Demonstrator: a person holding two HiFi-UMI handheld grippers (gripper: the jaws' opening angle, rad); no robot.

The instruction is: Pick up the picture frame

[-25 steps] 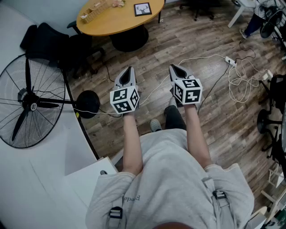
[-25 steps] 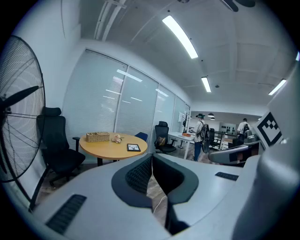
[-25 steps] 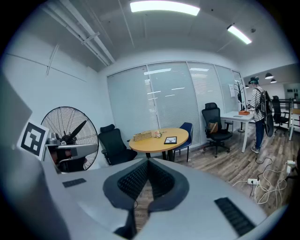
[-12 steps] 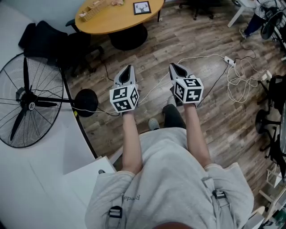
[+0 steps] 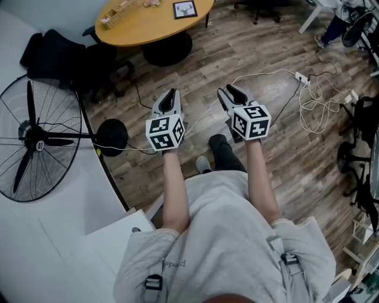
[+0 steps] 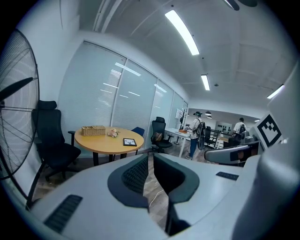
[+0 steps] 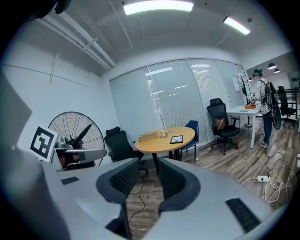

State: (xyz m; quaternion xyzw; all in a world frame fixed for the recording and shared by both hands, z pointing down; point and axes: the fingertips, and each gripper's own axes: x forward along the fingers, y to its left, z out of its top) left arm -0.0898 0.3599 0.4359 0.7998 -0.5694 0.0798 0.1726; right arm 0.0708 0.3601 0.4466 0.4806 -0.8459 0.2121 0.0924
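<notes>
The picture frame (image 5: 185,9), black-edged with a white picture, lies flat on the round wooden table (image 5: 151,26) at the top of the head view. It also shows far off in the left gripper view (image 6: 130,142) and the right gripper view (image 7: 176,139). Both grippers hang in the air above the wooden floor, well short of the table, pointing toward it. My left gripper (image 5: 172,96) is shut and empty. The jaws of my right gripper (image 5: 228,94) are opening, with a clear gap and nothing between them.
A large standing fan (image 5: 35,142) and a black chair (image 5: 65,56) are on the left, near the table. A wicker basket (image 5: 115,13) sits on the table. Cables and a power strip (image 5: 302,77) lie on the floor to the right. A white desk (image 5: 59,237) curves along the left.
My right gripper's jaws have parted from shut. The left gripper stays shut. Both hands keep their place; the table has slid slightly up in the head view.
</notes>
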